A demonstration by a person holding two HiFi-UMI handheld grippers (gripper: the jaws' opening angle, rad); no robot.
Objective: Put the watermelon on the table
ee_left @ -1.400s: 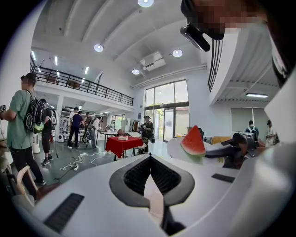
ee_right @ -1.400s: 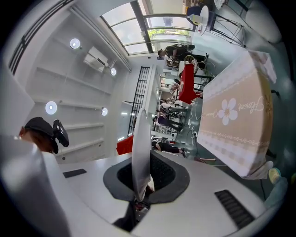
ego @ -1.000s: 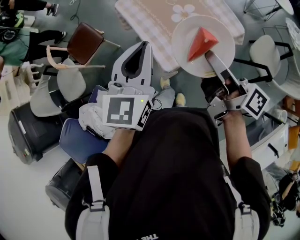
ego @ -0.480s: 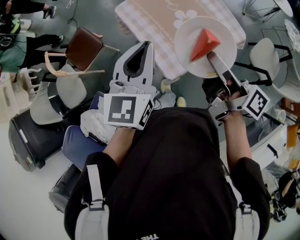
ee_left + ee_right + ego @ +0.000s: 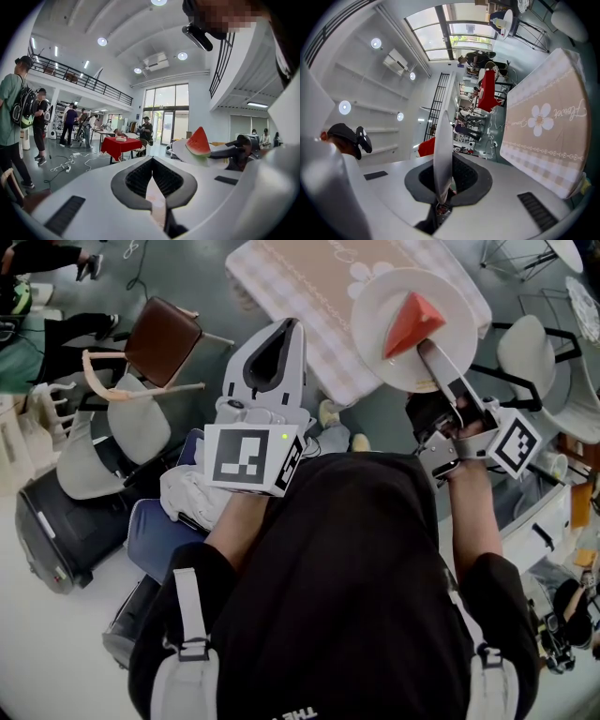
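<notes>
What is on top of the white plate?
One watermelon slice lies on the plate, which the right gripper clamps by the rim. The slice hides the plate surface beneath it.

Beige checked tablecloth, white flower print. Just beside the flower we note one large cursive word, turned sideways. We read it as "Flower", but the last letters are unsure. On the flower's other side runs a smaller script line, too fine for us to read. In the head view the cloth's script is also too small.

Person's black shirt: white capitals "THE" at the bottom edge of the view, the rest cut off.

Left gripper: its cube carries a black-and-white square marker, a pattern with no letters. Right gripper: a like marker.
</notes>
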